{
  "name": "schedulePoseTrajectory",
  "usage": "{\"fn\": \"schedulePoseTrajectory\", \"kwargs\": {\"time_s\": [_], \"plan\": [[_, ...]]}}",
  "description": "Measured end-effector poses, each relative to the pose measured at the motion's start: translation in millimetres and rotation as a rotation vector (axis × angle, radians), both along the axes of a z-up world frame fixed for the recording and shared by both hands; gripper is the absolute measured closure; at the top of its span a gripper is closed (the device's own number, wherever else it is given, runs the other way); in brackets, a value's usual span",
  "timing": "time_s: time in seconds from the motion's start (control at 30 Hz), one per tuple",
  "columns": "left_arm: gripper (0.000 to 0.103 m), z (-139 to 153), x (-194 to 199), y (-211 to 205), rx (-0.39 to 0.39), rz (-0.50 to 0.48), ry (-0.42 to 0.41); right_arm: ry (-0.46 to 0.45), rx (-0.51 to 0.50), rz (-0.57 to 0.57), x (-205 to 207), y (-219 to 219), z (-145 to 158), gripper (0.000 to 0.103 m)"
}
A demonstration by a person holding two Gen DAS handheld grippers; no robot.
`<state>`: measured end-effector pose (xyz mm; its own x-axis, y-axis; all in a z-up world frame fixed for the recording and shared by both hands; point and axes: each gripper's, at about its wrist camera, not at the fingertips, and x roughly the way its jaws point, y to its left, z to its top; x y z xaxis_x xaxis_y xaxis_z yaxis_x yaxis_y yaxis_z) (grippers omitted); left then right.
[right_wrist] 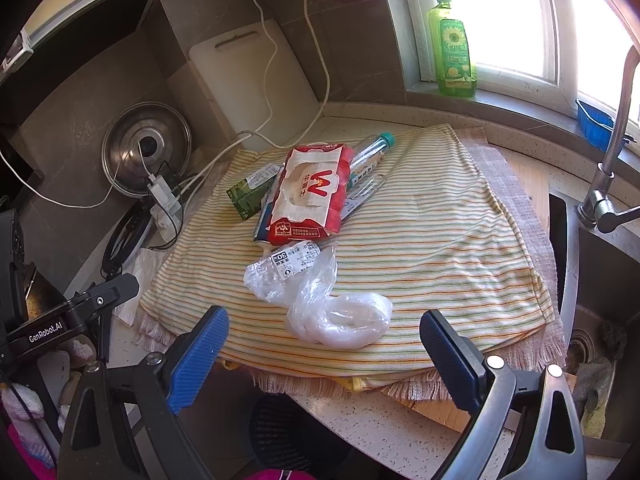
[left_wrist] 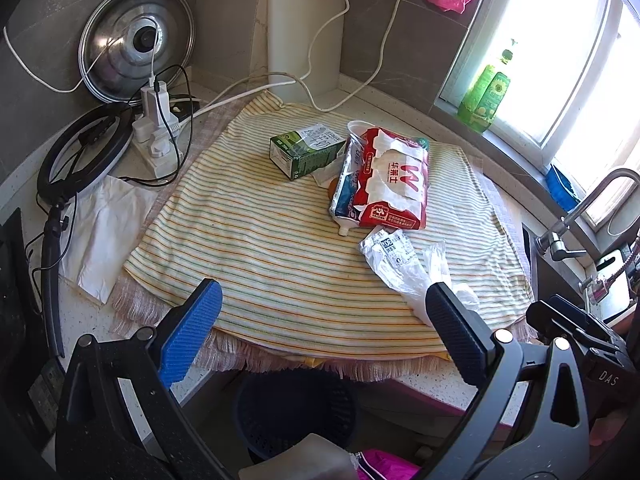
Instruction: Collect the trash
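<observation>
Trash on striped cloth point(right_wrist: 420, 240): crumpled plastic bag point(right_wrist: 336, 316) nearest, red wrapper point(right_wrist: 312, 196), milk carton point(left_wrist: 304, 150), heaped for collection; my left gripper point(left_wrist: 320, 332) and right gripper point(right_wrist: 324, 356) both open, empty.

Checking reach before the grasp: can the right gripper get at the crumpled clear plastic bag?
Probably yes: the right gripper is open, and the plastic bag lies uncovered on the striped cloth directly ahead.

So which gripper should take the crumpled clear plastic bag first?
Right. The plastic bag lies centred just ahead of the open right gripper; for the open left gripper it sits off by one finger.
</observation>
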<state>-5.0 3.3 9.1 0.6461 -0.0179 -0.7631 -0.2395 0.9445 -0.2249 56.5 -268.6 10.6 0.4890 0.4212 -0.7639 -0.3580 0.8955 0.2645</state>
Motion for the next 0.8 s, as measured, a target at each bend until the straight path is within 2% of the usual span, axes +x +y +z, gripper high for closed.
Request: {"fn": "schedulePoseTrajectory", "kwargs": {"time_s": [0.8], "plan": [[0.0, -5.8, 2.0, -7.0, -0.001, 0.004, 0.007, 0.015, 0.004, 0.031, 0.8, 3.1, -3.7, 0.005]]}}
